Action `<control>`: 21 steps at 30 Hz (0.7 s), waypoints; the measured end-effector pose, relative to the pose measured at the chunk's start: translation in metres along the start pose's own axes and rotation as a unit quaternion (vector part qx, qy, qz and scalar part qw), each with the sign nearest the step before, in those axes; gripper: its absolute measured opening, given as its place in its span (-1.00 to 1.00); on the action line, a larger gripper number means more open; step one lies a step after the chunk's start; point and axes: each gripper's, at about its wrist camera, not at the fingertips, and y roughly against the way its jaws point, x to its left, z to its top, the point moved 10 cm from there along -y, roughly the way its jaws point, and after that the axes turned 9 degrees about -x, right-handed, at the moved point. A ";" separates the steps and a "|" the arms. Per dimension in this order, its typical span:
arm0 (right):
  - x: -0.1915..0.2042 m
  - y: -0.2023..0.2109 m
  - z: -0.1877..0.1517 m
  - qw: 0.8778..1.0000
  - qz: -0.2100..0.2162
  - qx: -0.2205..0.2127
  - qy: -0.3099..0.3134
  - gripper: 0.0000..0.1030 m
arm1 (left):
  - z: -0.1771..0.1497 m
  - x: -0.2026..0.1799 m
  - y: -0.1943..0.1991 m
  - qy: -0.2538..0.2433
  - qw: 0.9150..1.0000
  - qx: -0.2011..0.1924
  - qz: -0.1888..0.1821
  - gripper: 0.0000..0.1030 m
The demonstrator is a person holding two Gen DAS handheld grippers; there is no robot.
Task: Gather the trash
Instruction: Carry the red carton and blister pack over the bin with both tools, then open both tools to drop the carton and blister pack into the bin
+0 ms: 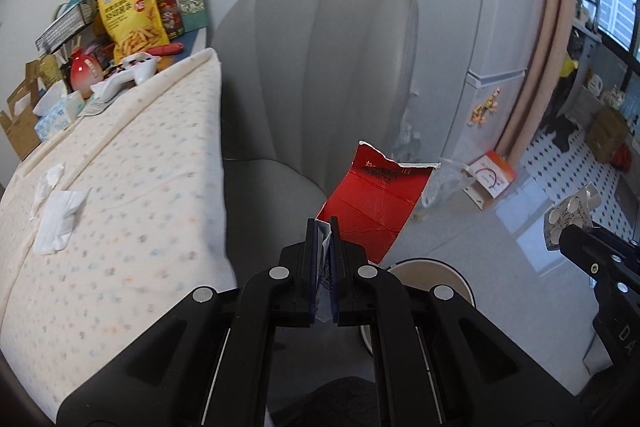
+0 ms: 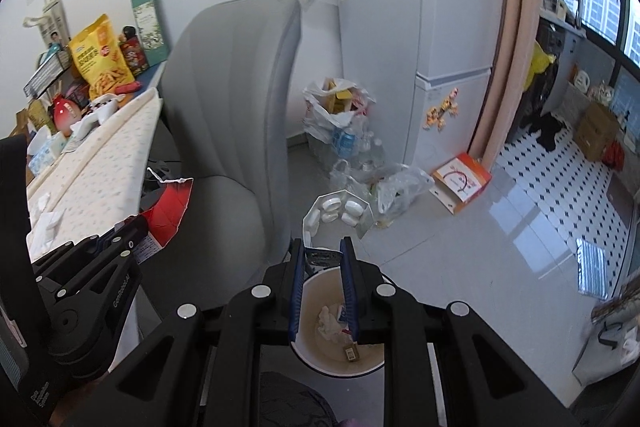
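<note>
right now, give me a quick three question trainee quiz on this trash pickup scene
1. True or false: the left tool is shut on the red wrapper.
2. What does the right tool hold? A) a tissue B) a blister pack C) a bottle
3. What lies under the right tool?

Key:
1. True.
2. B, the blister pack.
3. The bin, with tissue already inside.
</note>
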 end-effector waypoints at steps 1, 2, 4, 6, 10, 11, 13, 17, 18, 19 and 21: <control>-0.004 -0.004 -0.002 1.000 0.000 0.003 -0.002 -0.64 | -0.001 -0.001 -0.003 -0.001 1.000 0.003 0.000 -0.89; -0.006 -0.008 -0.005 1.000 -0.001 0.006 -0.004 -0.64 | -0.003 -0.003 -0.007 -0.002 1.000 0.008 -0.001 -0.89; -0.008 -0.017 -0.010 1.000 0.002 0.015 -0.006 -0.64 | -0.007 -0.007 -0.014 -0.006 1.000 0.015 0.001 -0.89; -0.009 -0.026 -0.015 1.000 0.006 0.023 -0.010 -0.62 | -0.010 -0.008 -0.017 -0.008 1.000 0.019 0.003 -0.89; -0.012 -0.037 -0.024 0.999 0.007 0.031 -0.022 -0.24 | -0.013 -0.005 -0.021 -0.012 1.000 0.023 0.011 -0.89; -0.015 -0.039 -0.026 0.999 0.004 0.030 -0.026 -0.03 | -0.015 -0.004 -0.022 -0.014 1.000 0.025 0.013 -0.89; -0.019 -0.044 -0.030 0.999 0.001 0.033 -0.032 -0.03 | -0.017 -0.004 -0.024 -0.017 0.999 0.028 0.016 -0.89; -0.034 -0.048 -0.034 0.998 -0.008 0.036 -0.050 -0.04 | -0.020 -0.012 -0.026 -0.024 0.999 0.031 0.013 -0.89; -0.039 -0.047 -0.034 0.998 -0.011 0.035 -0.054 -0.03 | -0.020 -0.016 -0.026 -0.027 0.999 0.032 0.010 -0.89; -0.043 -0.046 -0.034 0.998 -0.014 0.033 -0.056 -0.03 | -0.021 -0.021 -0.027 -0.030 0.999 0.034 0.007 -0.89; -0.054 -0.041 -0.033 0.997 -0.022 0.028 -0.063 -0.02 | -0.021 -0.030 -0.028 -0.036 0.999 0.036 0.001 -0.89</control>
